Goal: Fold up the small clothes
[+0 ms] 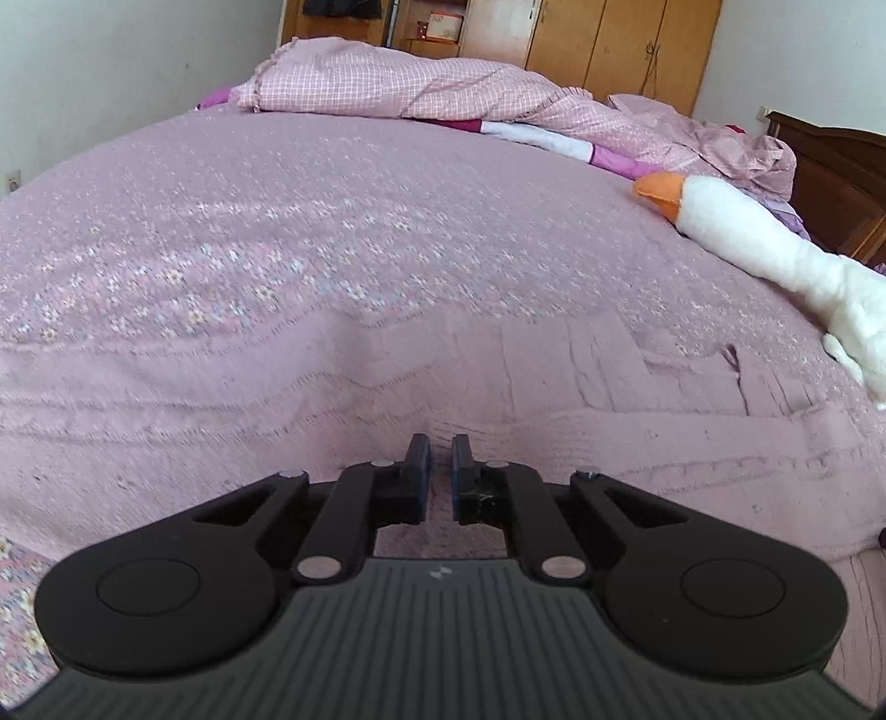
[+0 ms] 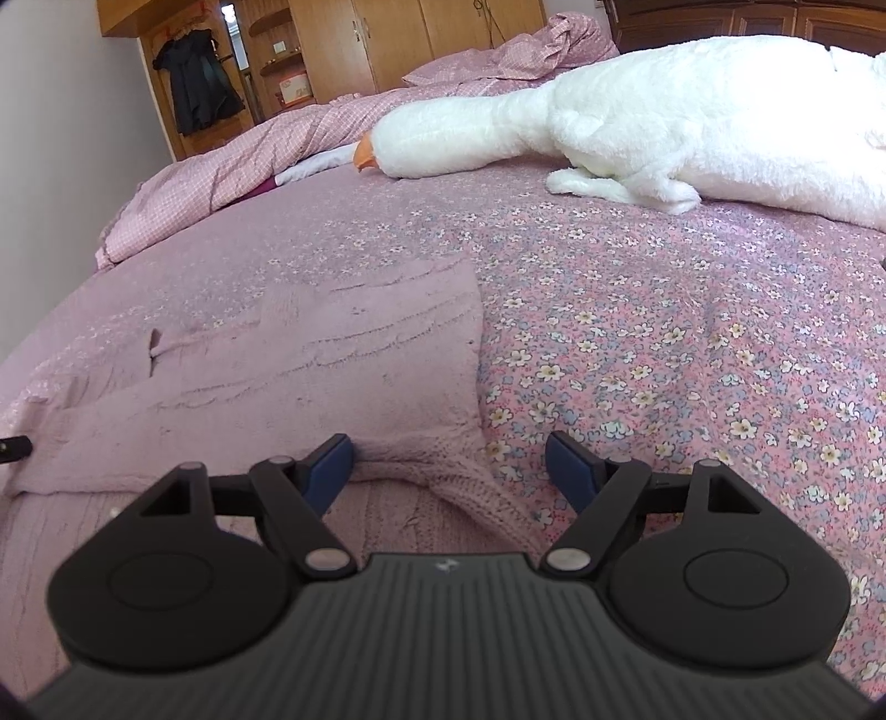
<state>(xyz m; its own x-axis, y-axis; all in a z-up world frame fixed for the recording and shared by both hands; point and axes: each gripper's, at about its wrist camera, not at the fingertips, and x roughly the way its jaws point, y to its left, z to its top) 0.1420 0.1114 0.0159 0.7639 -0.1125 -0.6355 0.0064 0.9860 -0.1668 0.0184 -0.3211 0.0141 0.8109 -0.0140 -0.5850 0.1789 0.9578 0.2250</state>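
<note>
A small pale-pink knitted sweater (image 2: 310, 376) lies flat on the floral pink bedspread (image 2: 664, 343). In the left wrist view it spreads across the near bed (image 1: 554, 399), blending with the cover. My left gripper (image 1: 441, 443) is shut, with a narrow gap between the blue pads, low over the sweater; I cannot tell whether fabric is pinched. My right gripper (image 2: 448, 448) is open, its blue fingers (image 2: 332, 465) straddling the sweater's near right corner and its ribbed edge (image 2: 465, 487).
A large white plush goose (image 2: 637, 122) lies along the far right of the bed; its orange beak (image 1: 662, 191) shows in the left wrist view. A bunched pink checked duvet (image 1: 398, 83) lies at the far side. Wooden wardrobes (image 1: 609, 44) stand behind.
</note>
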